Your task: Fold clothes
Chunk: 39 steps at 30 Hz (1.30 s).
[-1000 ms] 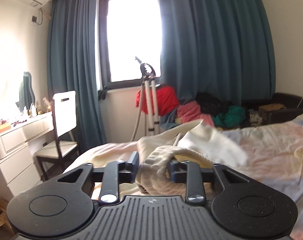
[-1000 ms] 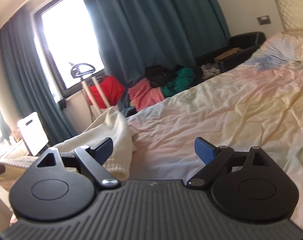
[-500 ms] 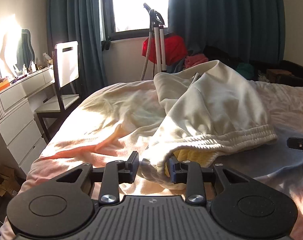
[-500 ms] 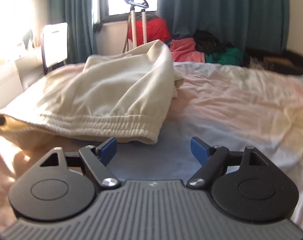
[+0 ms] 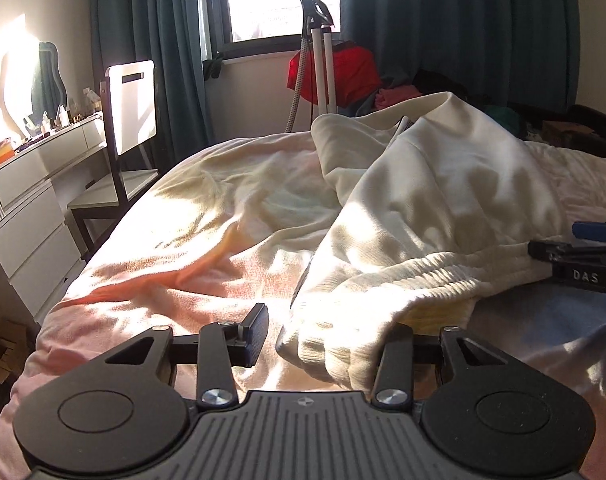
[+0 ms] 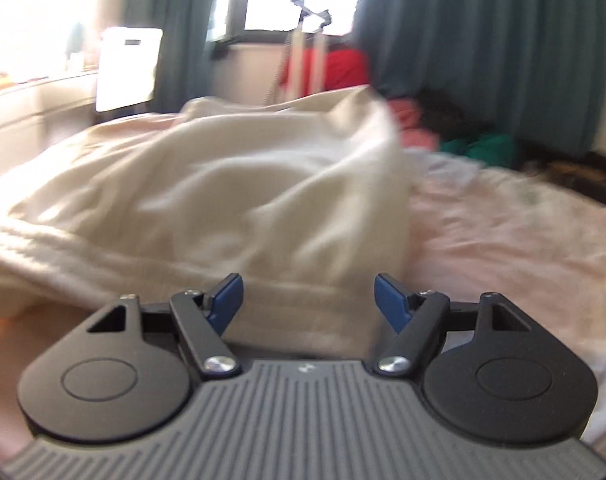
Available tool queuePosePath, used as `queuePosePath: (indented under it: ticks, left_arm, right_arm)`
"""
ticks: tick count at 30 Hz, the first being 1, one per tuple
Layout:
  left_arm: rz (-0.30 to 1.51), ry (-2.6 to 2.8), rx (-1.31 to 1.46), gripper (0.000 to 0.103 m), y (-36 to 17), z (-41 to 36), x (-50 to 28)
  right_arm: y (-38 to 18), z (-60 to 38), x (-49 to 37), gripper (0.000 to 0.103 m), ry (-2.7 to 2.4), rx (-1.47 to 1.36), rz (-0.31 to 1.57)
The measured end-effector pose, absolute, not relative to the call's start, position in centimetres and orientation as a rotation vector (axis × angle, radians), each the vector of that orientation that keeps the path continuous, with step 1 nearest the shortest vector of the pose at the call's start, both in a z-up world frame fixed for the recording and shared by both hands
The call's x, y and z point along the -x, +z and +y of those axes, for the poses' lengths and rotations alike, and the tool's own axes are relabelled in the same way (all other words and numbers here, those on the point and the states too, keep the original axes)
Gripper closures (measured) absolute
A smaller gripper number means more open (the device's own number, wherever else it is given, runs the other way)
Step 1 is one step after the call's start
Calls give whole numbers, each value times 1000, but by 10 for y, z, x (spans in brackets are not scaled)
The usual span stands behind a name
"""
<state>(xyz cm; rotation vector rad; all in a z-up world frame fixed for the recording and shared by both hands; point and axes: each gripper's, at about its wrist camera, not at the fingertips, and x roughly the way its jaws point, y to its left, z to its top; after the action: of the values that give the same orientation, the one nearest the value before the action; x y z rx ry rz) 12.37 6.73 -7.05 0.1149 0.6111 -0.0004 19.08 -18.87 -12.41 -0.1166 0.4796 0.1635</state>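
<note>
A cream garment with a ribbed elastic waistband lies bunched on the bed. My left gripper is open, and the waistband's left end lies loosely between its fingers. My right gripper is open, its blue pads on either side of the waistband's right end, apart from it. The right gripper also shows at the right edge of the left wrist view, against the waistband. The garment rises in a mound behind.
The bed has a pale pink and cream cover. A white dresser and a chair stand to the left. A garment steamer and a heap of clothes sit under the window with teal curtains.
My left gripper has opened and let the waistband down onto the bed. My right gripper has moved forward so its open fingers straddle the waistband's right end.
</note>
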Motion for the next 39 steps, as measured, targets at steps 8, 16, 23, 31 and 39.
queuePosePath:
  ticks: [8, 16, 23, 31, 39]
  left_arm:
    - [629, 35, -51, 58, -70, 80, -129]
    - [605, 41, -81, 57, -67, 75, -126]
    - [616, 10, -97, 57, -71, 68, -124]
    - [649, -35, -164, 59, -90, 45, -118]
    - [514, -67, -61, 72, -59, 47, -92]
  right_arm:
    - [-141, -123, -157, 29, 293, 430, 391]
    - [-126, -201, -190, 30, -10, 67, 452]
    - [-139, -253, -210, 30, -96, -165, 522]
    - [-127, -235, -201, 86, -93, -57, 421]
    - [-48, -263, -138, 92, -112, -182, 197]
